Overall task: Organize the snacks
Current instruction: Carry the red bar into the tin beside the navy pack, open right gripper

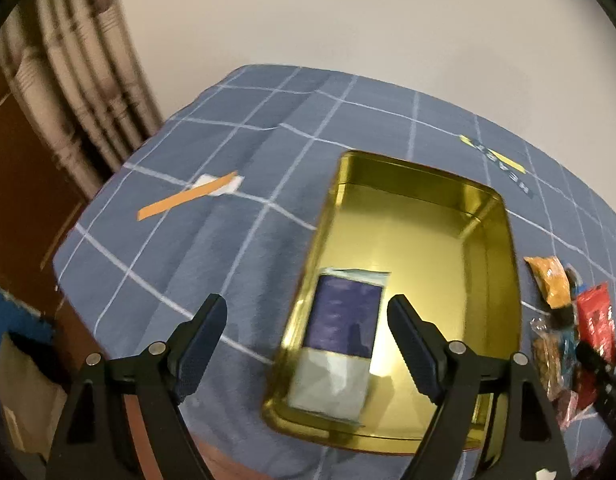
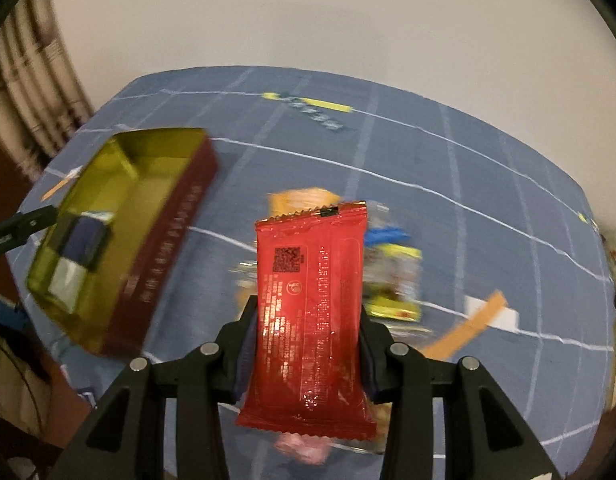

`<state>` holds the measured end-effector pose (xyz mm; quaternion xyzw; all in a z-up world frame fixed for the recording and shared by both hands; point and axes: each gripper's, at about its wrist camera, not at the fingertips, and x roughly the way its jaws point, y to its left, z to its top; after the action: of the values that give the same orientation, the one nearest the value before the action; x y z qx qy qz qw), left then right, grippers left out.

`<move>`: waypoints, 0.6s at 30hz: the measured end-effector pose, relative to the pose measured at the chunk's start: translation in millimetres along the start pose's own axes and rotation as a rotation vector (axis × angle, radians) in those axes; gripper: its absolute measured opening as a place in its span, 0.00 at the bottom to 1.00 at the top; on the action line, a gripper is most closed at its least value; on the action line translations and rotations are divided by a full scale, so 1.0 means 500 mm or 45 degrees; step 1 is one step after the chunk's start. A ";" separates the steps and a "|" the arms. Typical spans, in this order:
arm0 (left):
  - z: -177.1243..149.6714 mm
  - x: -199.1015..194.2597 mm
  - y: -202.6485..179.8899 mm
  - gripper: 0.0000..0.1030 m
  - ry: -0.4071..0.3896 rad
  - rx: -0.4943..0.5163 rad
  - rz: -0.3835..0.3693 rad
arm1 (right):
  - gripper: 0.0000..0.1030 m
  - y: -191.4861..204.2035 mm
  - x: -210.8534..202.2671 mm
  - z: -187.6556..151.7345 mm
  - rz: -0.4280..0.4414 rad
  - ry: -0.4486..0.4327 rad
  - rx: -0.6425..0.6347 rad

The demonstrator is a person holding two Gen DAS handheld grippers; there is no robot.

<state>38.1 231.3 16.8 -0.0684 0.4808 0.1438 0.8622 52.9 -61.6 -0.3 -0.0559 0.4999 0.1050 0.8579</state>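
Red snack packet (image 2: 310,320) upright between the right gripper (image 2: 306,344) fingers, clamped on both long edges, printed back side with a square code facing the camera, top serrated seal up; held above the blue checked tablecloth (image 2: 448,184). Under and behind it a loose pile of snacks (image 2: 392,276), blurred: orange pack at the far end, blue and yellow wrappers to the right, something pink below the packet's bottom edge. Left of the pile, apart from it, the open tin (image 2: 164,240), gold inside, dark red outside with lettering down its long wall; one purple-and-white packet (image 2: 82,254) lies flat in its near end. Only the right wrist view shows the tin's red outer wall, a strip of orange tape on white paper at the right (image 2: 474,326), and the tip of the left gripper poking in at the left edge by the tin. Only the left wrist view shows the tin (image 1: 496,216) from above with its floor otherwise bare, the purple-and-white packet (image 1: 340,336) against the tin's left wall, the snack pile (image 1: 568,320) just beside the tin's right wall, another orange tape strip (image 1: 188,196) far left on the cloth, and a curtain (image 1: 80,80) behind. Left gripper (image 1: 308,336) above the tin's near end, fingers spread wide, gripping nothing; the packet lies below the gap, contact not visible. Motion blur in both views.
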 end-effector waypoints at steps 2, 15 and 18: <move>-0.003 -0.003 0.021 0.77 -0.001 -0.054 0.021 | 0.41 0.037 0.003 0.011 0.052 0.000 -0.037; -0.026 -0.005 0.093 0.81 0.035 -0.236 0.054 | 0.41 0.251 0.014 0.071 0.242 -0.024 -0.214; -0.027 -0.010 0.102 0.81 0.025 -0.269 0.054 | 0.41 0.282 0.036 0.081 0.271 0.001 -0.220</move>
<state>8.5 275.5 15.0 -0.1502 0.4728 0.2115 0.8421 62.6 85.9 5.3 -0.0761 0.4925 0.2381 0.8336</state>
